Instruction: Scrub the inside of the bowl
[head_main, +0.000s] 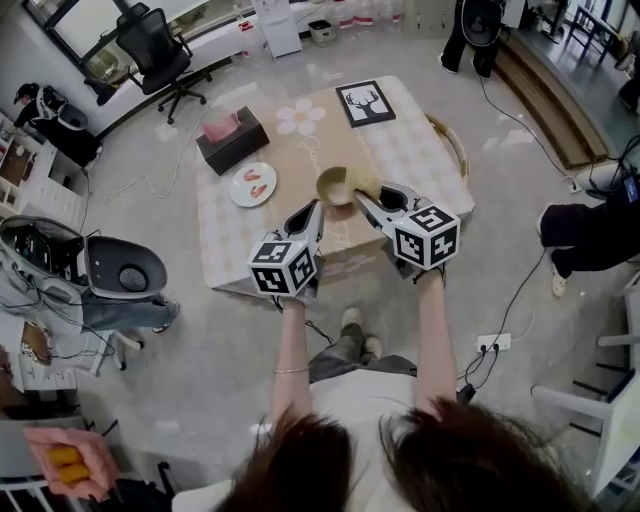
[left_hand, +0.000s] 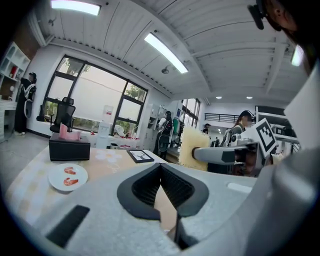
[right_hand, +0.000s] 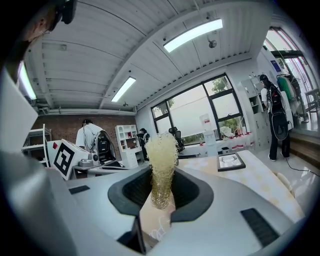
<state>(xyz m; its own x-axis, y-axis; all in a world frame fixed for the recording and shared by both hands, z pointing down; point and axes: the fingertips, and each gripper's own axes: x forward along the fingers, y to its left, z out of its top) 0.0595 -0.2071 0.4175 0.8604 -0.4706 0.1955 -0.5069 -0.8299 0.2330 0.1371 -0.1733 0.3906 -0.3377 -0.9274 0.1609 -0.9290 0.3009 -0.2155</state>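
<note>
A tan bowl (head_main: 334, 185) stands on the cloth-covered table (head_main: 420, 150), just beyond both grippers. My right gripper (head_main: 363, 198) is shut on a pale yellow mesh scrubber (right_hand: 161, 152), which sticks up from between its jaws. In the head view the scrubber (head_main: 367, 187) sits at the bowl's right rim. The left gripper view shows that scrubber (left_hand: 193, 147) from the side. My left gripper (head_main: 317, 208) is shut with nothing between its jaws (left_hand: 161, 167), its tips close to the bowl's near left rim. Neither gripper view shows the bowl.
A white plate (head_main: 253, 184) with red pieces lies left of the bowl. A dark tissue box (head_main: 232, 140) stands behind the plate, and a framed deer picture (head_main: 365, 102) lies at the far side. A person stands right of the table (right_hand: 274, 117). An office chair (head_main: 150, 45) is beyond the table.
</note>
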